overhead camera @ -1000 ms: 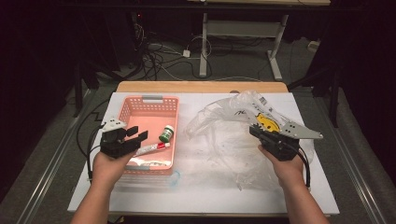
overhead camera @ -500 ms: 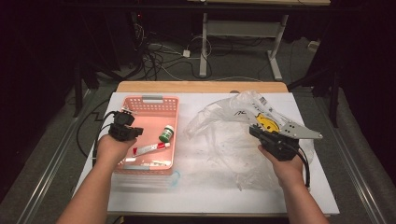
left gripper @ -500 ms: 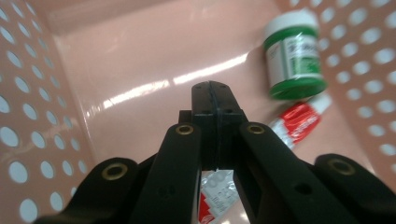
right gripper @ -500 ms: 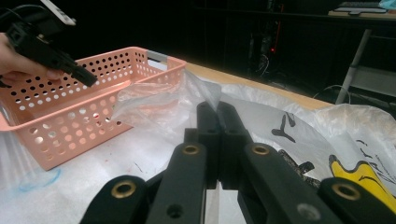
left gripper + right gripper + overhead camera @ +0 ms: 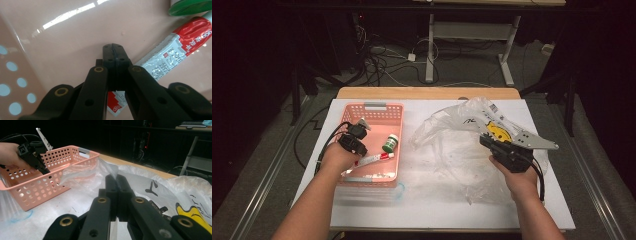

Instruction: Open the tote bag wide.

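High view overhead; both gripper views close, sharing the basket (image 5: pixel 373 112).

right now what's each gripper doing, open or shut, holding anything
left gripper: shut on the tube, inside the basket.
right gripper: shut on the plastic bag.

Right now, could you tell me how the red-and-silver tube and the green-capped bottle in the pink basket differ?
The red-and-silver tube lies flat and slantwise on the floor of the pink basket; the green-capped bottle is squat and short beside it. The tube is long and flat with a crimped end; the bottle is round. The left hand-held gripper sits over the tube's end with its jaws shut, while the bottle is untouched. Both rest inside the basket.
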`<act>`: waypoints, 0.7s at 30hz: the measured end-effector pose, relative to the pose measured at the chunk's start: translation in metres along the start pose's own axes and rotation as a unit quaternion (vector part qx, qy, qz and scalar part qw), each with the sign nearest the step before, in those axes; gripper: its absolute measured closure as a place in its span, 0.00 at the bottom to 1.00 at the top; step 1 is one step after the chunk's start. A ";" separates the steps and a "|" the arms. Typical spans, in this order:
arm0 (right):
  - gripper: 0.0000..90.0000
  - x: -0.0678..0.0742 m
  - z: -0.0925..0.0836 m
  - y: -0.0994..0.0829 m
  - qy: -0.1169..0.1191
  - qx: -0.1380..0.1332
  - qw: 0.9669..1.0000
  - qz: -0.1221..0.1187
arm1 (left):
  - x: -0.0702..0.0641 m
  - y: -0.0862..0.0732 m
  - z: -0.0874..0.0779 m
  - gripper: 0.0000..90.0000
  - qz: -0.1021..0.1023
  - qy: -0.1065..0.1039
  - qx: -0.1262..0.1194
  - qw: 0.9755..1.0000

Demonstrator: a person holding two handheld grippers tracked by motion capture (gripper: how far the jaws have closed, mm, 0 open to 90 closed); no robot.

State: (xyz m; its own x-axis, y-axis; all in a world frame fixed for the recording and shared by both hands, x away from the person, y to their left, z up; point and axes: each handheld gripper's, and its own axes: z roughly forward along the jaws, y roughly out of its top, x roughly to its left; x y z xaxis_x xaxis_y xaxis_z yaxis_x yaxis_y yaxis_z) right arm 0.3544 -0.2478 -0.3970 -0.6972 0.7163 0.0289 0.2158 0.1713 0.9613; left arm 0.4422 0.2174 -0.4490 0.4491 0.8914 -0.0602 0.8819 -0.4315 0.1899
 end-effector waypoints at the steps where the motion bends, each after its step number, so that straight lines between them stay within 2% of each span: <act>1: 1.00 0.000 0.000 0.000 0.000 -0.001 1.000 0.001 | -0.001 -0.001 0.000 0.98 0.001 -0.002 0.003 1.000; 7: 1.00 0.000 -0.001 0.000 -0.001 0.000 1.000 0.002 | -0.004 -0.006 -0.003 0.98 0.015 -0.010 0.020 1.000; 10: 1.00 0.000 -0.001 0.000 0.000 -0.001 1.000 0.000 | -0.006 -0.007 -0.008 0.98 0.024 -0.017 0.019 0.999; 15: 1.00 0.001 -0.001 0.001 -0.001 -0.001 1.000 0.002 | -0.015 -0.008 -0.007 0.98 0.054 -0.023 0.046 0.997; 21: 1.00 0.002 -0.001 0.001 0.000 0.000 1.000 -0.001 | -0.021 -0.009 -0.003 0.98 0.072 -0.043 0.067 0.994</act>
State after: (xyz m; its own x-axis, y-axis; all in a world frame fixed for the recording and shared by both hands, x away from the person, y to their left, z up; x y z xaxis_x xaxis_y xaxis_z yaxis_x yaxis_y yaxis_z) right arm 0.3527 -0.2466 -0.3961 -0.6979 0.7157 0.0279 0.2153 0.1725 0.9612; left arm 0.4241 0.2032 -0.4463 0.5770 0.8068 -0.1267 0.8166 -0.5729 0.0705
